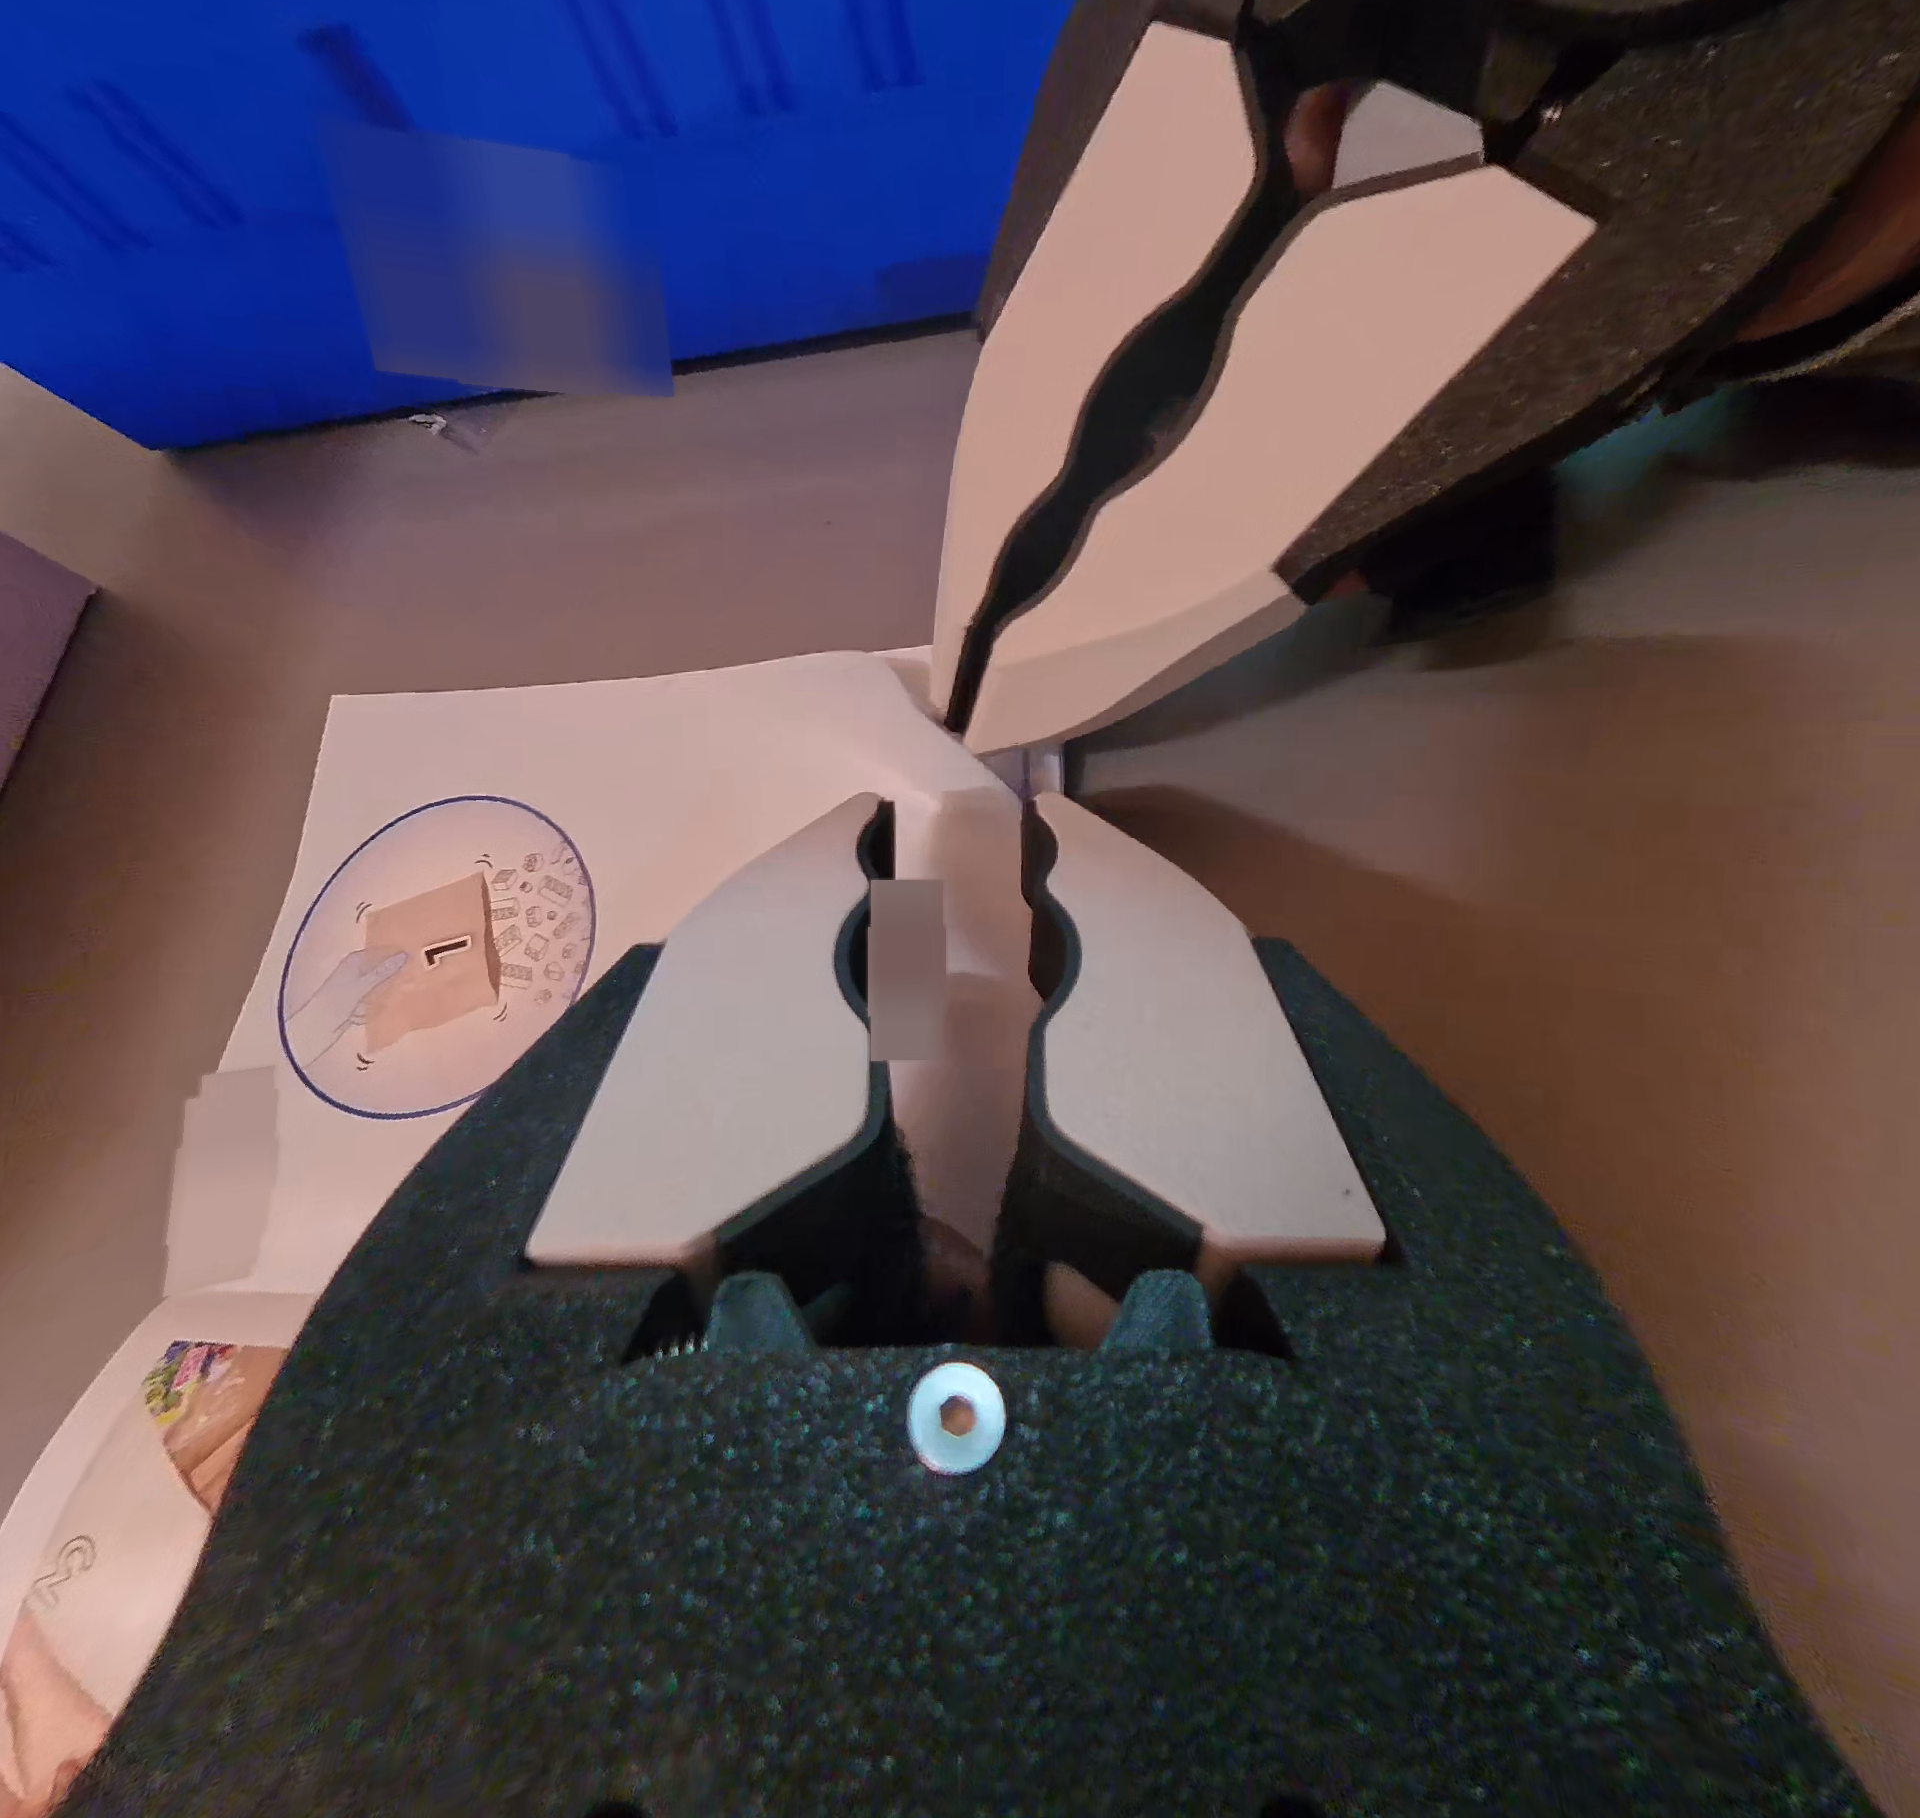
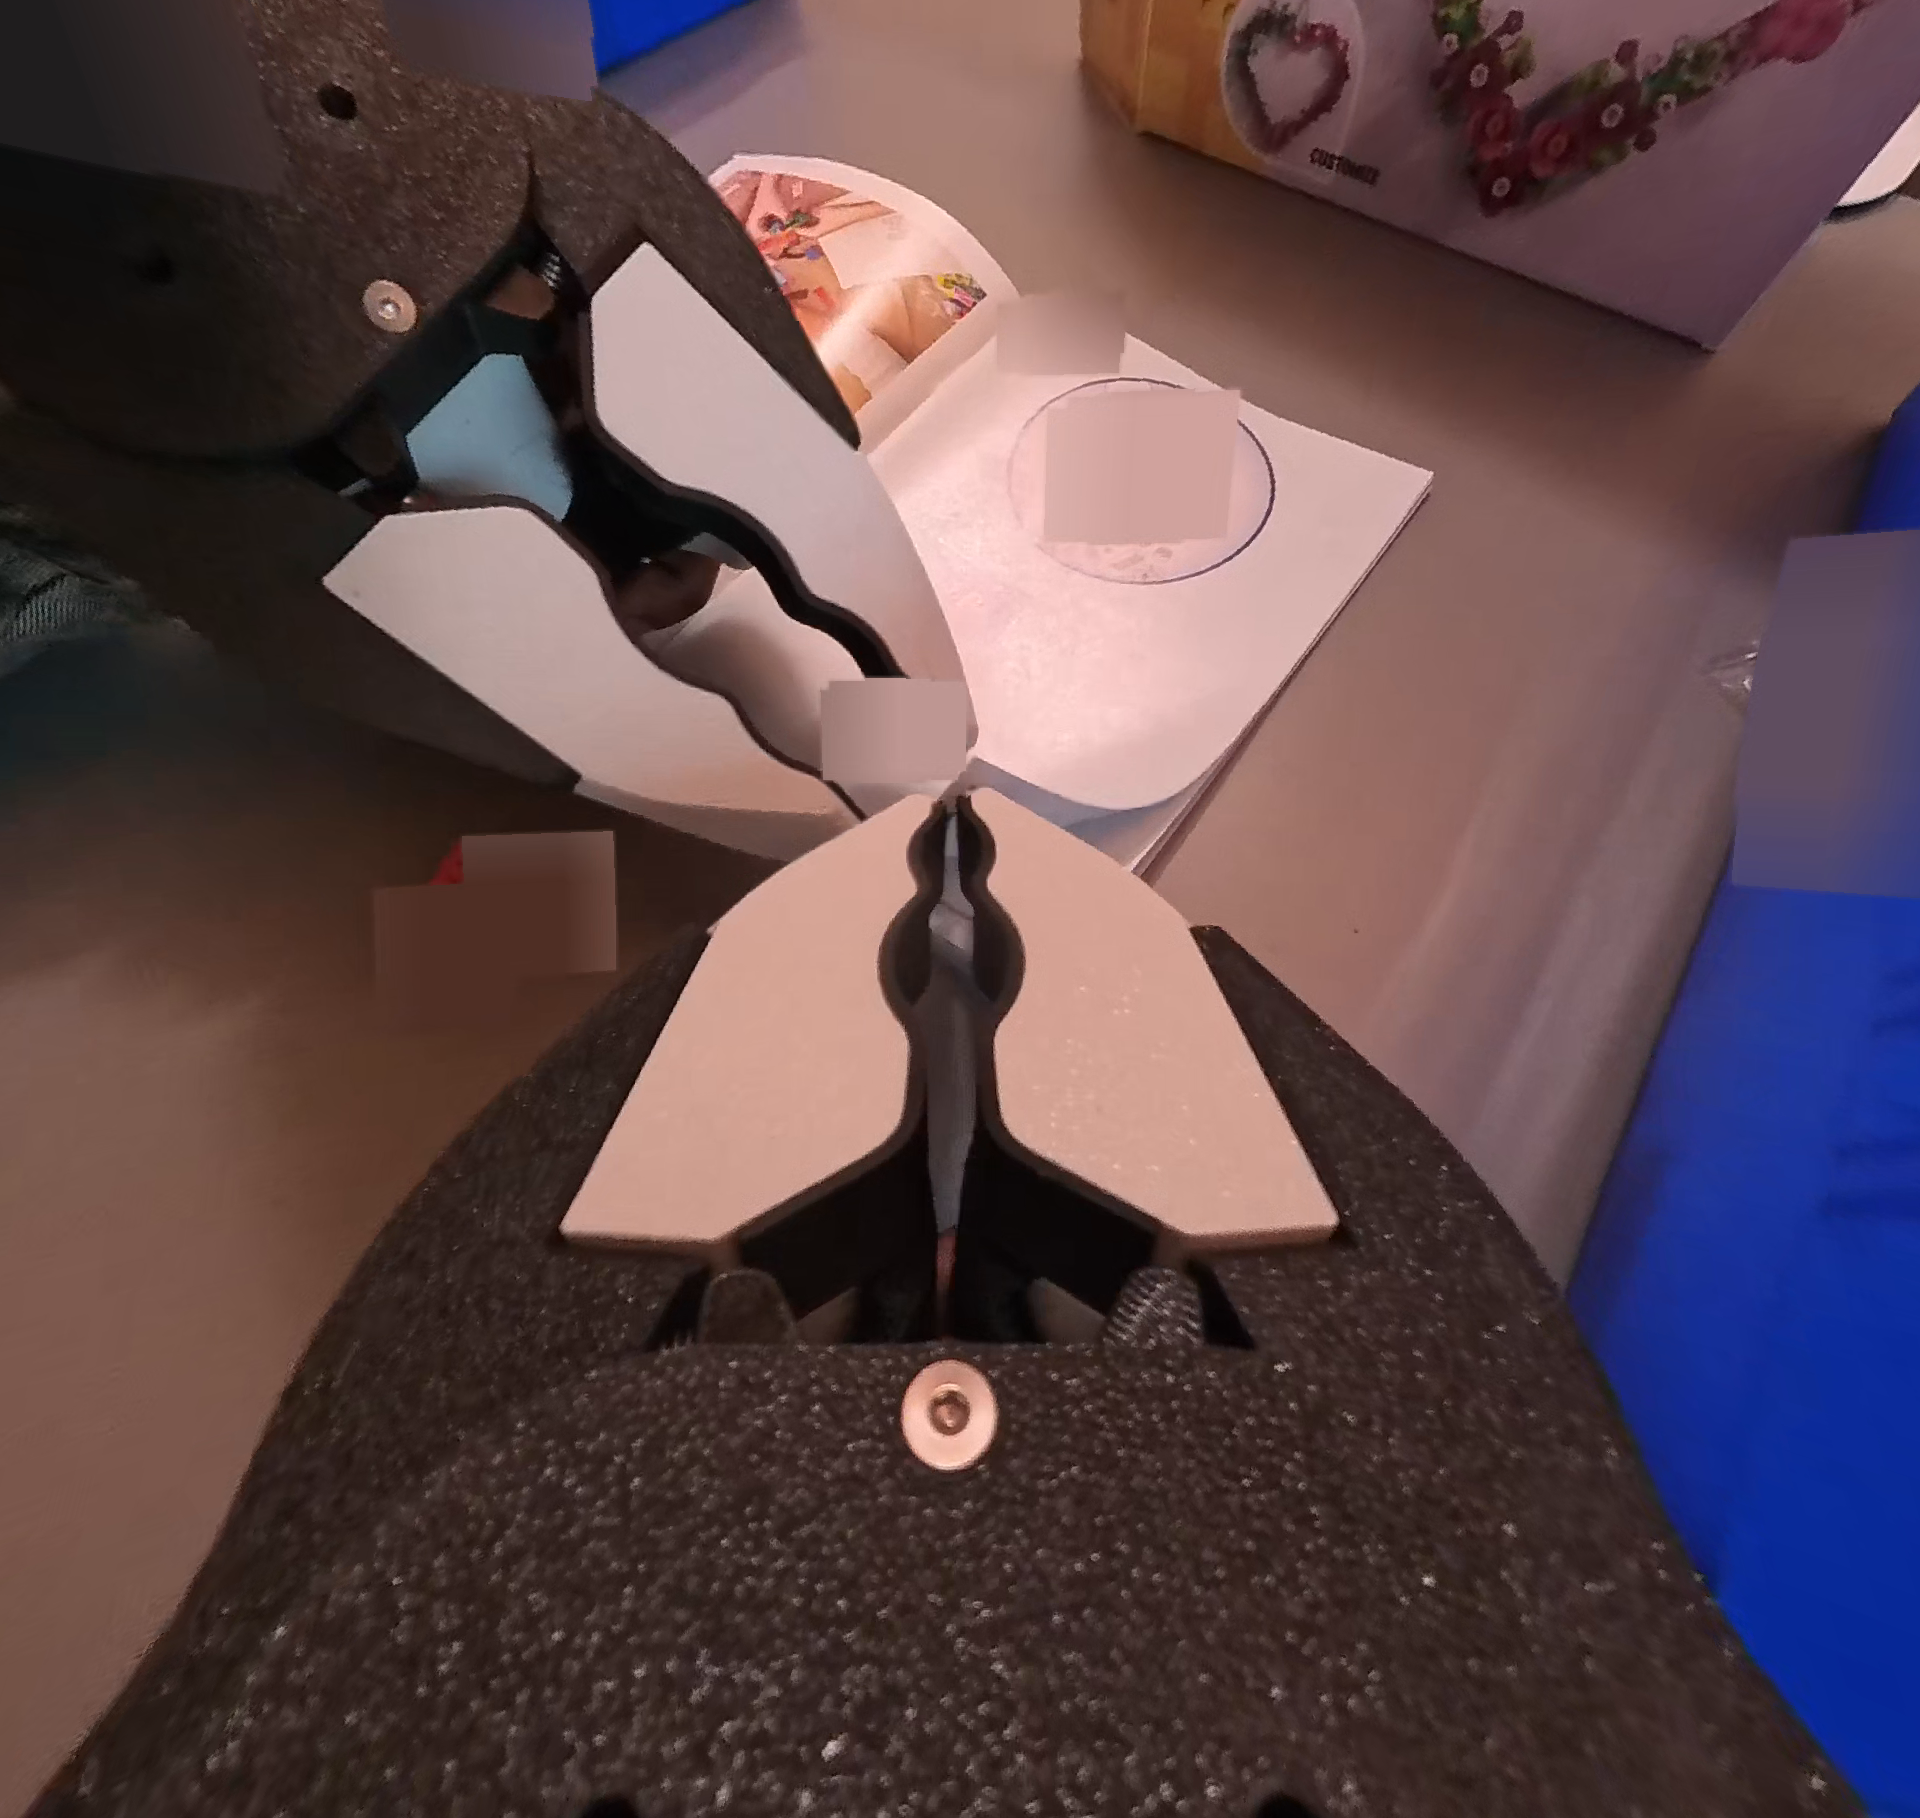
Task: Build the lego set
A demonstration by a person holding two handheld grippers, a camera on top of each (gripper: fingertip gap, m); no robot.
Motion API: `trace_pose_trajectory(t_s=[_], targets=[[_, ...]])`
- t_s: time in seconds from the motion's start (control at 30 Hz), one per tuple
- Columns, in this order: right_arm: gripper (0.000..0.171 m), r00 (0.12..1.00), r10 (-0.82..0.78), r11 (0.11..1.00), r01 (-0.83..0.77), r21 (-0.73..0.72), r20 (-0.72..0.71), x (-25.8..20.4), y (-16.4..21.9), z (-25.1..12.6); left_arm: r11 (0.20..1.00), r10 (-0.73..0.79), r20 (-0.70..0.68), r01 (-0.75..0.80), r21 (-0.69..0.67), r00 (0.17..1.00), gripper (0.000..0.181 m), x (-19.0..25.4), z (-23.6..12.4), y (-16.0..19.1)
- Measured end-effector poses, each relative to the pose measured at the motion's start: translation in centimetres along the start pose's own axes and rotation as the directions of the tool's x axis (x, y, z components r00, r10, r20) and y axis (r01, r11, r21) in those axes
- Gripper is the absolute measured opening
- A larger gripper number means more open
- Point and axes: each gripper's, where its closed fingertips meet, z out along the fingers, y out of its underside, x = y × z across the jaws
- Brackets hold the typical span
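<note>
The white instruction booklet (image 1: 623, 781) lies open on the brown table (image 1: 1455, 937), with a round drawing of a paper bag and bricks on its page. My right gripper (image 2: 951, 807) is shut on the raised corner of a page and lifts it off the booklet (image 2: 1143, 677). It enters the left wrist view from the upper right (image 1: 961, 719). My left gripper (image 1: 961, 812) is partly open, with the lifted page standing between its fingers. It shows in the right wrist view at the upper left (image 2: 894, 781). No loose bricks are in view.
A blue bin (image 1: 520, 106) stands behind the booklet. The set's box (image 2: 1455, 54), printed with flower hearts, stands at the back right. Another blue container (image 2: 1766, 1145) is close on the right. A purple object (image 1: 31, 625) is at the left edge. Both grippers' tips are close together, under 4 cm apart.
</note>
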Motion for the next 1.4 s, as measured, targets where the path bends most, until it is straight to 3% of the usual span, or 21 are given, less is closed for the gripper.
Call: trace_pose_trajectory(t_s=[0.2,0.63,0.8,0.9,1.13,1.4], targets=[[0.010,0.999,-0.032,0.999,0.032,-0.015,-0.006,0.0,0.4,-0.1,1.000,-0.006,0.022,0.006,0.013,1.000,0.022,-0.6,-0.6,-0.1],[0.011,1.000,0.014,1.000,-0.014,-0.028,0.007,0.3,0.6,0.2,0.998,-0.036,-0.029,0.034,-0.053,0.999,0.029,1.0,0.1,0.2],[0.008,0.997,0.079,0.997,-0.079,-0.004,0.015,0.5,0.3,0.2,0.994,-0.014,0.054,0.019,-0.110,0.998,0.033,0.5,0.7,0.4],[0.008,0.996,0.082,0.997,-0.082,0.006,0.018,0.5,0.1,0.1,0.991,0.015,0.122,0.001,-0.133,0.992,0.026,0.0,0.9,0.4],[0.008,0.996,0.082,0.996,-0.083,0.019,0.025,0.4,-0.1,0.1,0.995,-0.020,0.108,0.030,-0.097,0.994,0.002,0.0,0.7,0.1],[0.011,0.996,0.045,0.995,-0.051,0.081,0.073,-0.6,-1.0,-0.6,0.999,-0.016,0.202,0.022,-0.031,0.979,0.000,-1.6,-2.0,-1.0]])
